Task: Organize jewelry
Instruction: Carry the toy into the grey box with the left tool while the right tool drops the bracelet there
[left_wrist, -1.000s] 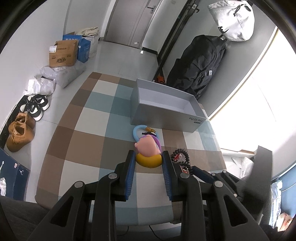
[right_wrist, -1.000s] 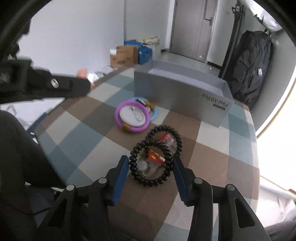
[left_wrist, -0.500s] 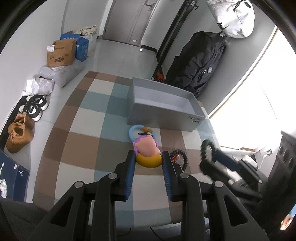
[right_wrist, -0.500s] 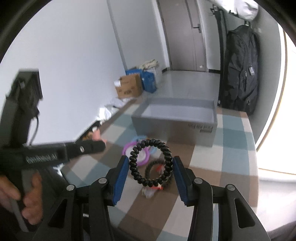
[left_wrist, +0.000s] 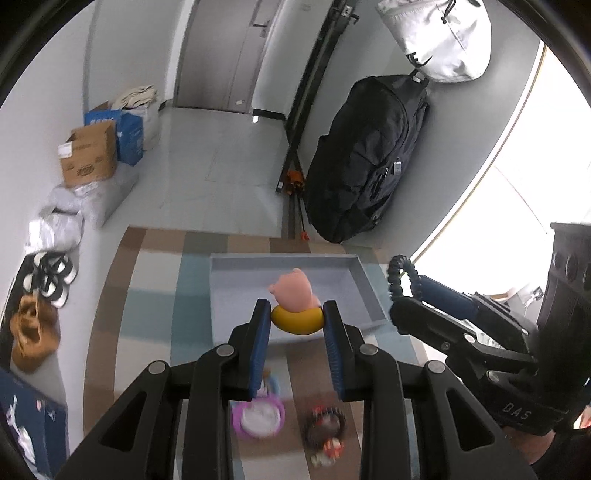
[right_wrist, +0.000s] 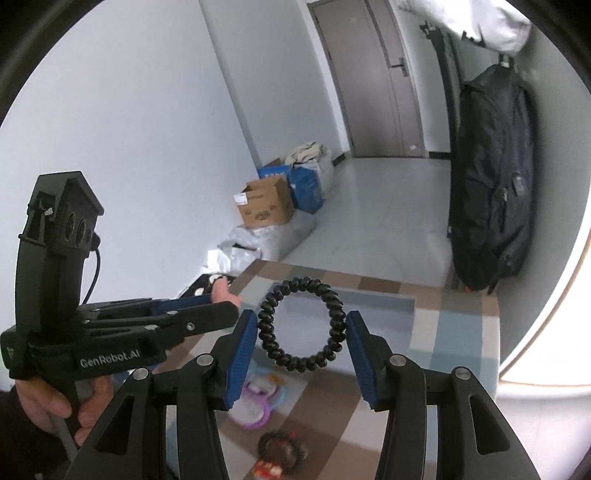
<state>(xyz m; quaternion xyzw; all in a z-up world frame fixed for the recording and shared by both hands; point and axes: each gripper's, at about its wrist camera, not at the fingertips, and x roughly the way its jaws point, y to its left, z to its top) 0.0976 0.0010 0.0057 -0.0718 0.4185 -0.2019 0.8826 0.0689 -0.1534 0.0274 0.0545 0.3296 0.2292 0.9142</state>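
Note:
My left gripper (left_wrist: 297, 321) is shut on a yellow ring with a pink pig figure (left_wrist: 295, 301) and holds it above the grey open box (left_wrist: 229, 291). My right gripper (right_wrist: 301, 332) is shut on a black spiral hair tie (right_wrist: 301, 328), raised over the box (right_wrist: 388, 306); it shows at the right of the left wrist view (left_wrist: 402, 280). On the checked cloth below lie a purple ring (left_wrist: 258, 417) and another black spiral tie with small red pieces (left_wrist: 325, 430). The left gripper appears at the left of the right wrist view (right_wrist: 218, 306).
The table edge lies beyond the box. On the floor are a cardboard box (left_wrist: 88, 158), shoes (left_wrist: 48, 277) and white bags. A black backpack (left_wrist: 365, 158) hangs at the wall near the door.
Both grippers rose from the cloth and moved forward over the grey box, each carrying its item. The purple ring and second black tie stayed on the cloth.

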